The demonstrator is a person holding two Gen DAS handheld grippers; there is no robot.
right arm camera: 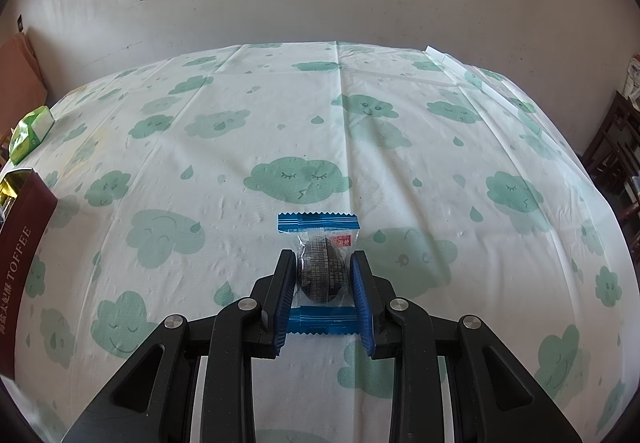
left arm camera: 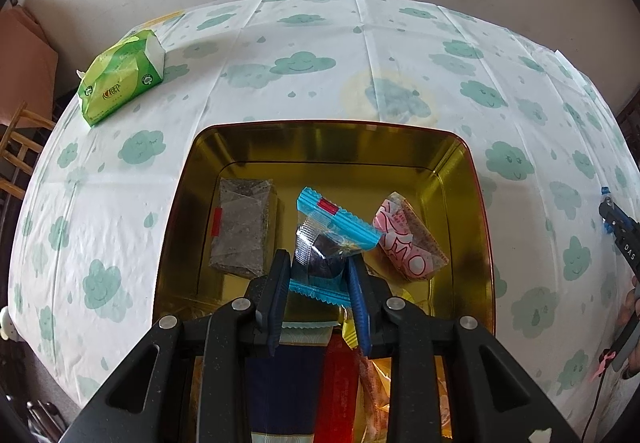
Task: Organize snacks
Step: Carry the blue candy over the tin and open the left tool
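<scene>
A gold tin holds a dark wrapped bar, a pink-wrapped snack and several more packets at its near end. My left gripper hovers over the tin, shut on a blue-ended clear packet with a dark snack. In the right wrist view, my right gripper is shut on another blue-ended dark snack packet, low over the tablecloth. The tin's maroon "TOFFEE" side shows at the far left.
A green tissue pack lies at the table's far left and also shows in the right wrist view. The cloud-print tablecloth covers the table. The right gripper's tip shows at the right edge of the left wrist view. A wooden chair stands left.
</scene>
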